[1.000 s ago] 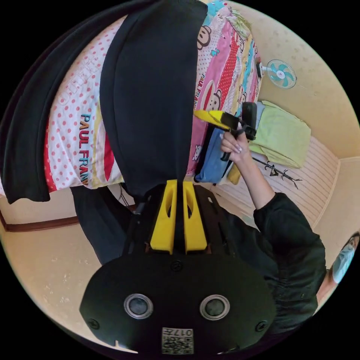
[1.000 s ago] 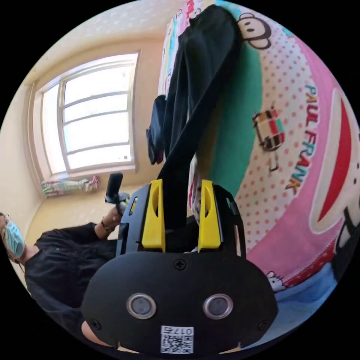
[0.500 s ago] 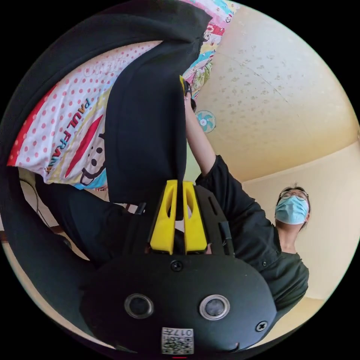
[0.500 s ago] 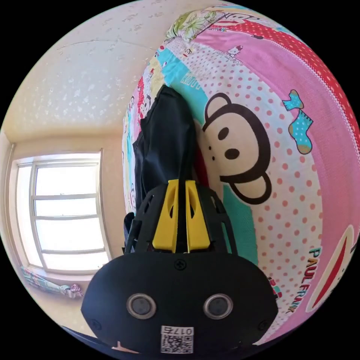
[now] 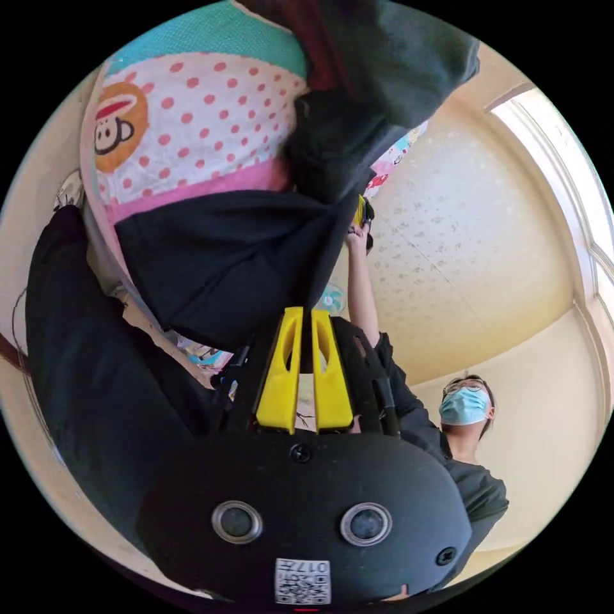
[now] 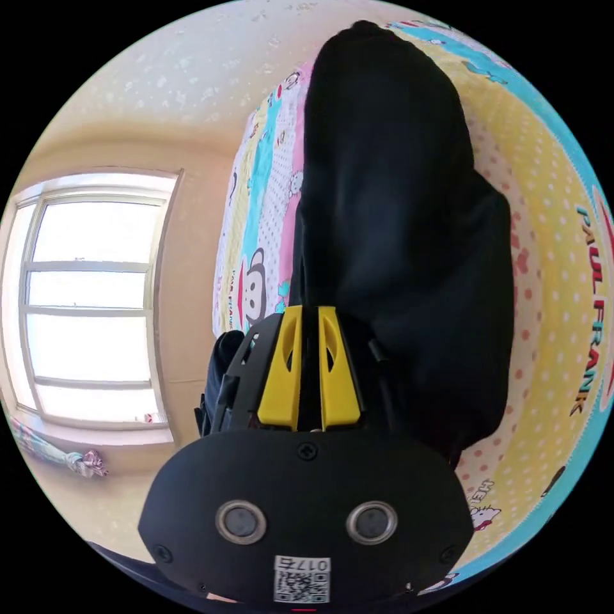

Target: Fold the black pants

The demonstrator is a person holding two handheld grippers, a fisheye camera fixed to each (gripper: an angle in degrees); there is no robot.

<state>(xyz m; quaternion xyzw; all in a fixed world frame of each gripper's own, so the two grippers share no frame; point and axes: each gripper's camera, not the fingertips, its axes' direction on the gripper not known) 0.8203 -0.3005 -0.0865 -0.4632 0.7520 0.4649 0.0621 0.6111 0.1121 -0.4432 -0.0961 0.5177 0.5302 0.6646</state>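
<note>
The soft black fabric pants [image 6: 396,211] run up the middle of the right gripper view, a thick doubled mass spreading from the jaws toward the top of the frame, lying against the bright cartoon-print bedspread [image 6: 563,307] at the right. In the left gripper view the same black pants [image 5: 230,262] bunch across the centre, with another dark fold hanging at the upper right and more black cloth down the left edge.

Both tools are biting: the yellow-jawed right gripper [image 6: 309,320] has its jaws pressed together with black cloth running down between them, and the yellow-jawed left gripper [image 5: 306,320] is clenched on a cloth edge the same way. The other gripper [image 5: 359,214] peeks in just right of centre in the left gripper view, held in the person's raised hand [image 5: 355,242] against the pants' edge.

Judging by the layers, a fold looks to be mid-carry: the cloth is gathered and doubled but not lying flat or squared. Left to do, I'd say: lay this fold down on the bedspread, smooth it, and likely fold again.

Pale speckled ceiling [image 5: 486,243] at right, bright window [image 6: 89,300] at the left of the right gripper view.
</note>
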